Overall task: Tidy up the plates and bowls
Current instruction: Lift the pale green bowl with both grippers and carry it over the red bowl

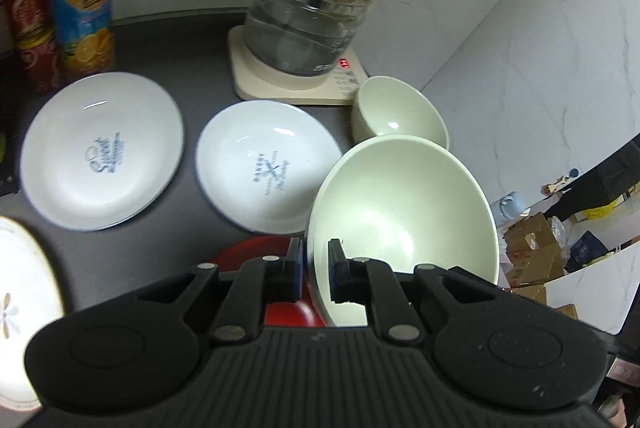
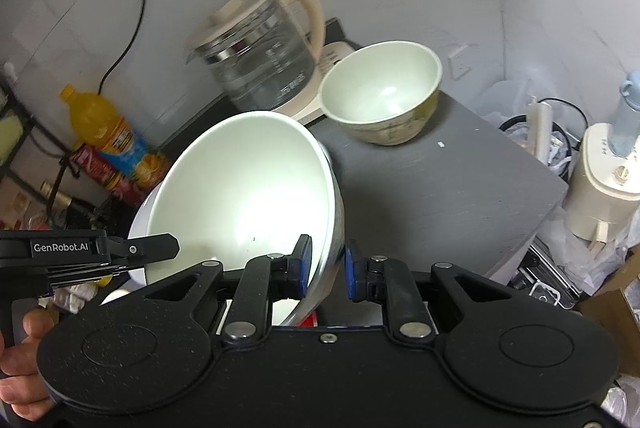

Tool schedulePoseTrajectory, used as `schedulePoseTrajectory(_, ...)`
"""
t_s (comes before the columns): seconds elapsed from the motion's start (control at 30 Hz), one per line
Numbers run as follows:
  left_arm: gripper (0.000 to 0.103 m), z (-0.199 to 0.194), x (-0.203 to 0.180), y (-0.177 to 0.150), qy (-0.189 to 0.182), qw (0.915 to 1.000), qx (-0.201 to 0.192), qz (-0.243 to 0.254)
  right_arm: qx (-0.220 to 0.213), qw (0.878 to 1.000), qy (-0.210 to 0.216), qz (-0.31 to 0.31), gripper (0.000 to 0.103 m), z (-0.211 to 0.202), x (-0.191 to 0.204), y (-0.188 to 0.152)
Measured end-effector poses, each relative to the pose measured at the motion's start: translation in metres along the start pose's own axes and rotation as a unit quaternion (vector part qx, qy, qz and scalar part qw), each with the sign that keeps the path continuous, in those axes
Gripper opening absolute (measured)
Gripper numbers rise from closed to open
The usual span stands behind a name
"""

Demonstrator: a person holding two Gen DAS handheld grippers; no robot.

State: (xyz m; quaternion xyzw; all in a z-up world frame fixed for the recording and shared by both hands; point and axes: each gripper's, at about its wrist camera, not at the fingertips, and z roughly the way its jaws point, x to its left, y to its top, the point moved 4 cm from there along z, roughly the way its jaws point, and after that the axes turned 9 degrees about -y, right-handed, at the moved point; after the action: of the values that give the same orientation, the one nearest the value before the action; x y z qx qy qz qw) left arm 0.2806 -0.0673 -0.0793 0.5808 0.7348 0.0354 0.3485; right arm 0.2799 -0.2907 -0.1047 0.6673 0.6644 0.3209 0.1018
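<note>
Both claws (image 1: 315, 270) (image 2: 326, 270) pinch one glossy, pale-green bowl's (image 1: 404, 211) rim — seemingly tilted above dark countertop (image 1: 192, 67).

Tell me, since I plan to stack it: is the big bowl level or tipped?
Tipped. The big bowl is held off the counter, its opening tilted sideways.

Large pale-green bowl (image 1: 404, 211) tilted, small bowl (image 1: 396, 115) upright behind, two white plates (image 1: 102, 151) flat.
</note>
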Motion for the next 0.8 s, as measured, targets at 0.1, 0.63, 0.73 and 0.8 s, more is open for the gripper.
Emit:
schedulePoseTrajectory(0.1,0.011,-0.007,0.01,-0.006,0.01,0.9999,0.0,-0.008,0.008,1.0,0.006,-0.017,0.017,0.001,0.01,-0.005)
schedulePoseTrajectory(0.63,0.011,-0.015,0.05,-0.046,0.03,0.9973,0.027,-0.061,0.041,0.997,0.016,-0.069,0.017,0.009,0.038,-0.029)
schedulePoseTrajectory(0.73,0.011,-0.012,0.056,-0.052,0.032,0.9964,0.036,-0.069,0.046,0.996,0.014,-0.075,0.017,0.013,0.039,-0.031)
schedulePoseTrajectory(0.8,0.011,-0.009,0.059,-0.056,0.034,0.9957,0.042,-0.075,0.048,0.995,0.011,-0.082,0.017,0.015,0.041,-0.033)
